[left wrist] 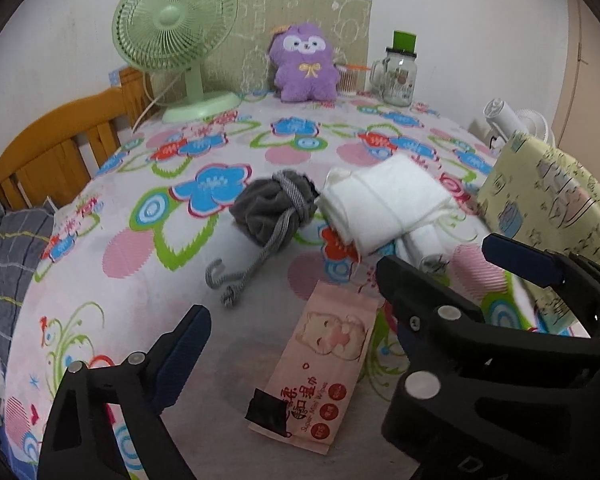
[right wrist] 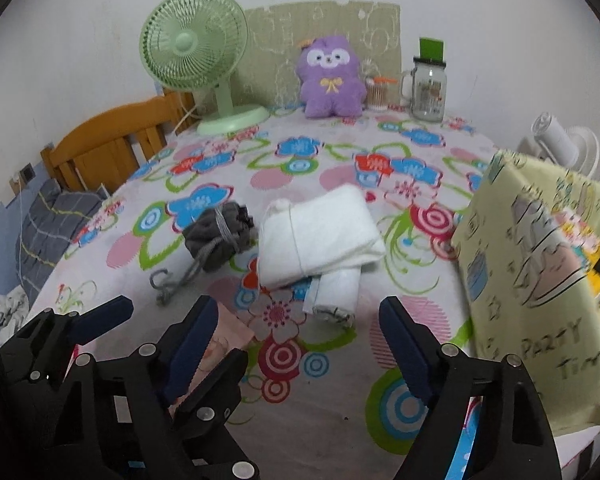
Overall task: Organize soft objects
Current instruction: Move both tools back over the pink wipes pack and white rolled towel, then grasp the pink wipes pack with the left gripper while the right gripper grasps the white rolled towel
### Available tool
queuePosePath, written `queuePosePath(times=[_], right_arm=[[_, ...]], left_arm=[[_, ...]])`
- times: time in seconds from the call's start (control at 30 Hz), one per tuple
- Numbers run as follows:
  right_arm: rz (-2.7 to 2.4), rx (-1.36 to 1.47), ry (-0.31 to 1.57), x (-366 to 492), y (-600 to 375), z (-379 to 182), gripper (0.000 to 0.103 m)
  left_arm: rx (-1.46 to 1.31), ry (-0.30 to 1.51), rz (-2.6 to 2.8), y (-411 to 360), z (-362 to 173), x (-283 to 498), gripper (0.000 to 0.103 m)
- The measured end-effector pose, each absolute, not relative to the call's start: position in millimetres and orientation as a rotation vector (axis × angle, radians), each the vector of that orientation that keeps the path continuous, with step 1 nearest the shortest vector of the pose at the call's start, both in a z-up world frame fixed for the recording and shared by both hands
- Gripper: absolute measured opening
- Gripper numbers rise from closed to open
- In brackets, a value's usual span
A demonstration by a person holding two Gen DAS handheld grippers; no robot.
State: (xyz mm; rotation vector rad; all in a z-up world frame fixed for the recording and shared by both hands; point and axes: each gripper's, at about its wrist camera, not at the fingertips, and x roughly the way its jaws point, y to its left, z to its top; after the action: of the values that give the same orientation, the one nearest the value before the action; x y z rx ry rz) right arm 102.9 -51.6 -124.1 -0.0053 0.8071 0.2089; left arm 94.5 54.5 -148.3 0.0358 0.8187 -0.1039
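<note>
A grey drawstring pouch [left wrist: 274, 206] [right wrist: 220, 234] lies mid-table, next to a folded white cloth bundle [left wrist: 384, 204] [right wrist: 320, 234] with a smaller white roll [left wrist: 424, 246] [right wrist: 338, 292] at its near side. A pink wet-wipes pack [left wrist: 320, 364] [right wrist: 224, 340] lies nearest. A purple plush toy [left wrist: 304, 64] [right wrist: 332, 78] sits at the back. My left gripper [left wrist: 300, 316] is open and empty above the wipes pack; it also shows in the right wrist view [right wrist: 104, 316]. My right gripper [right wrist: 296, 336] is open and empty, short of the white roll.
A green desk fan [left wrist: 176, 36] [right wrist: 196, 64] stands back left. A glass jar mug [left wrist: 398, 76] [right wrist: 428, 88] and a cotton-swab tub [left wrist: 347, 80] [right wrist: 376, 96] stand back right. A yellow-green gift bag [left wrist: 548, 208] [right wrist: 540, 280] stands at the right. A wooden chair [left wrist: 60, 148] is at the left.
</note>
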Motion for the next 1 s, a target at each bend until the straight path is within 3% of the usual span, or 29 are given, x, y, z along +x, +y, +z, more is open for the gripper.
queuePosePath(times=[0.27, 0.37, 0.43, 0.5, 1.0], right_arm=[[0.192, 0.027, 0.846, 113, -61, -139, 0.084], [0.191, 0.029, 0.853, 116, -63, -141, 0.083], [0.189, 0.024, 0.861, 118, -63, -143, 0.080], [0.192, 0.020, 0.877, 121, -64, -145, 0.073], [0.171, 0.031, 0.901, 146, -67, -149, 0.063]], left_arm=[[0.058, 0.829, -0.097, 47, -159, 97, 0.083], [0.058, 0.821, -0.124, 43, -158, 96, 0.068], [0.068, 0.817, -0.154, 39, -157, 95, 0.048], [0.097, 0.809, -0.171, 32, -156, 95, 0.041], [0.056, 0.842, -0.138, 35, -153, 125, 0.041]])
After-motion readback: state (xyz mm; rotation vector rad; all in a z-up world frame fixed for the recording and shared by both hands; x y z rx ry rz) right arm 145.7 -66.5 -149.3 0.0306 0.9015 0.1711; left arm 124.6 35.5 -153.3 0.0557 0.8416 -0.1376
